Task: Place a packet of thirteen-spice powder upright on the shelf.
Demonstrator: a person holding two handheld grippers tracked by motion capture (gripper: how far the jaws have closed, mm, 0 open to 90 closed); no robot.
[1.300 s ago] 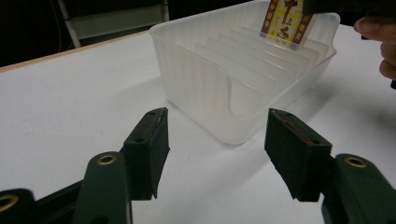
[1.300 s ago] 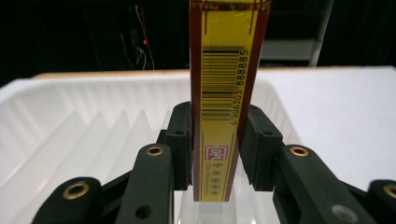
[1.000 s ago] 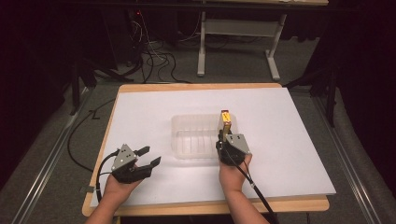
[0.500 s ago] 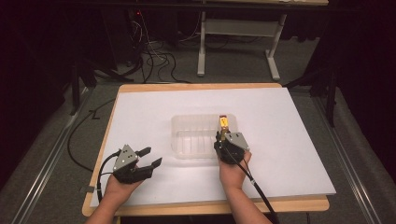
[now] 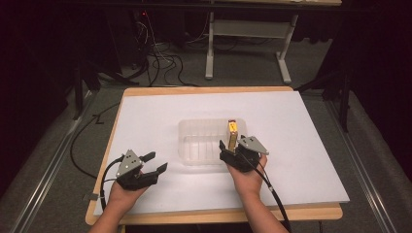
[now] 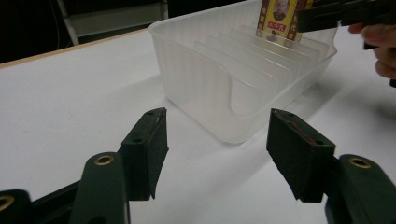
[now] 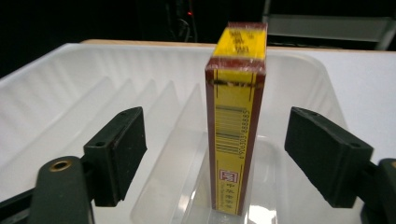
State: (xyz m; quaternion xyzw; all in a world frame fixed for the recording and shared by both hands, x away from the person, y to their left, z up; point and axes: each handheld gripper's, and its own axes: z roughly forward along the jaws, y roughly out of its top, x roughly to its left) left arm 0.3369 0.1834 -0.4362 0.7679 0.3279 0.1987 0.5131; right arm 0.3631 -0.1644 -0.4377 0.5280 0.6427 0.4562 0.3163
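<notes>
**Over the tray: yellow box standing in a slot, both grippers wide**

On the white tabletop (image 5: 301,145), near the middle, sits a clear plastic tray (image 5: 204,141) with thin dividing walls inside. Stands upright in the rightmost slot of the tray a narrow yellow box (image 5: 232,133) with dark red edges; seen close in the right gripper view (image 7: 236,135), with a barcode on the narrow face turned to the camera and a small red mark near the bottom. Rests with its lower end on the tray floor, between a divider and the tray's end wall.

Just behind the box, on the near side of the tray, is held the right gripper (image 5: 228,145). Jaws apart, one on each side of the box, with clear gaps to both; not touching the box, as the right gripper view (image 7: 215,158) shows. Grey three-cornered plate visible on top, cable trailing back along the forearm toward the table edge.

At the left of the tabletop, well apart from the tray, is held the left gripper (image 5: 156,162), low over the white surface. Jaws also apart and holding nothing; pointing toward the near-left corner of the tray (image 6: 233,79) in the left gripper view (image 6: 217,149). Visible at the far end of the tray from there, the printed face of the box (image 6: 279,16), partly cut by the top edge.
</notes>
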